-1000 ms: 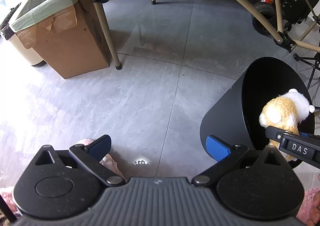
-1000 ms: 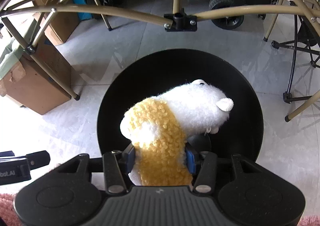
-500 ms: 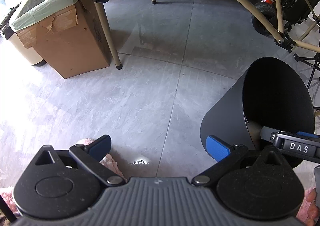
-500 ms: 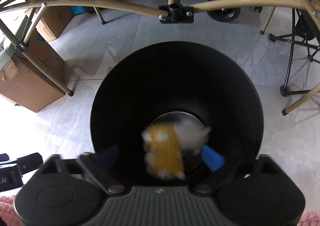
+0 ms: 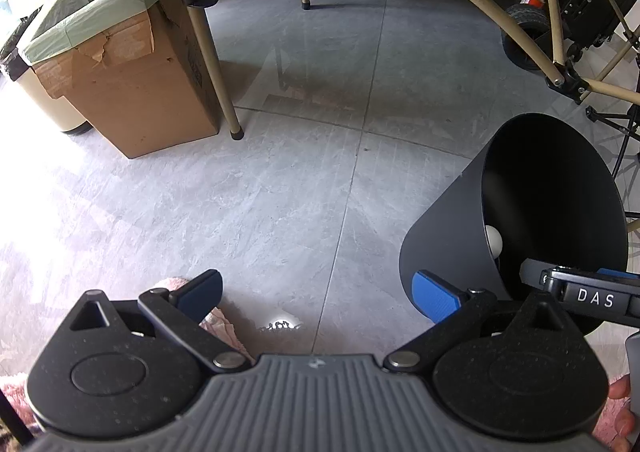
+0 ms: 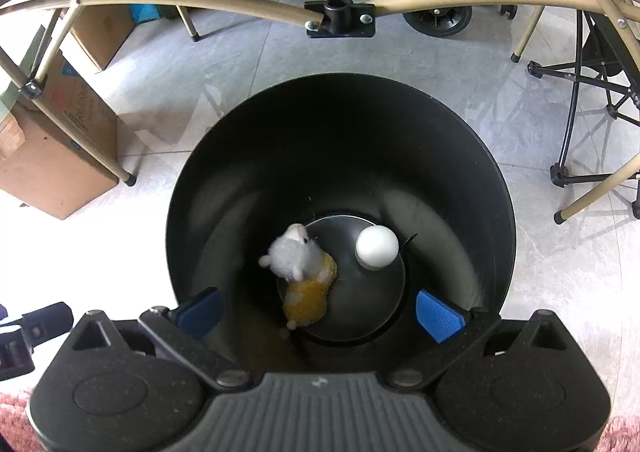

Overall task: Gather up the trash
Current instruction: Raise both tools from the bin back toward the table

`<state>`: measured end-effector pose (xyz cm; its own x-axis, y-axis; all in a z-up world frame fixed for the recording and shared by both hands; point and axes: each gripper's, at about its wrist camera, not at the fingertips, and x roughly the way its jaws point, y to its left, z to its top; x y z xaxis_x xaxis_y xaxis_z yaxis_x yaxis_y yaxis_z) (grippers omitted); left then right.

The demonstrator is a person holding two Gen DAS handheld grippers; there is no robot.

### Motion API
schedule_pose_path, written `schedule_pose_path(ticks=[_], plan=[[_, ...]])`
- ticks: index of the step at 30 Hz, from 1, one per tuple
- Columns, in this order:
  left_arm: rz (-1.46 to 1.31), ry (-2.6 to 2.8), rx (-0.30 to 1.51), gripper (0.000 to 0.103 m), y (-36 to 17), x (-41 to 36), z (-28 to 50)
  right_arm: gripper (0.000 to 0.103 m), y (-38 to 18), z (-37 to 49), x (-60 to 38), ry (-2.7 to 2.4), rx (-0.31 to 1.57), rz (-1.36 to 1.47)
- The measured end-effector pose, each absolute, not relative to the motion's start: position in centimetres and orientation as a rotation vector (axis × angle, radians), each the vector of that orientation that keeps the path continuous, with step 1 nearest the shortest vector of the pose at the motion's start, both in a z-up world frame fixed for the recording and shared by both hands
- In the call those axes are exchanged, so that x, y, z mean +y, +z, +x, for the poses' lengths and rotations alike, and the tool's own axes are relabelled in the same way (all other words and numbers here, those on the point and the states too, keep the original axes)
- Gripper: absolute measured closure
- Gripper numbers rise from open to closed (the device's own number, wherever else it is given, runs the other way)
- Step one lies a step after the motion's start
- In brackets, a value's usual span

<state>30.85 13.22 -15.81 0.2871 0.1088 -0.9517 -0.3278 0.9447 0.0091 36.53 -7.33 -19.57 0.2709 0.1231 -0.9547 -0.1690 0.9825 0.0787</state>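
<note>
Both the left gripper (image 5: 316,294) and the right gripper (image 6: 320,312) point steeply downward, jaws spread wide, holding nothing.

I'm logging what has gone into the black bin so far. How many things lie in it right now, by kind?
Inside the black bin, seen from the right wrist view:
Plush toy, white and yellow: 1
White ball: 1
Total: 2

The right gripper (image 6: 318,312) hung spread wide over the black bin (image 6: 496,188), nothing between its pads. At the bottom lay a plush toy (image 6: 302,276) (white and yellow) beside a white ball (image 6: 377,246).
</note>
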Motion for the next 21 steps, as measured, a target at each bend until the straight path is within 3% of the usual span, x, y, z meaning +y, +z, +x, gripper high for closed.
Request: schedule_pose_path(ticks=[12, 21], plan=[[-0.186, 0.276, 1.214, 0.0, -14.6, 12.4, 30.7, 0.0, -18.6, 36.0, -8.1, 0.208, 1.255, -0.029], [-0.162, 0.244, 1.077, 0.0, -10.8, 10.4, 29.2, 0.0, -15.1, 34.2, -9.5, 0.231, 1.16, -0.006]])
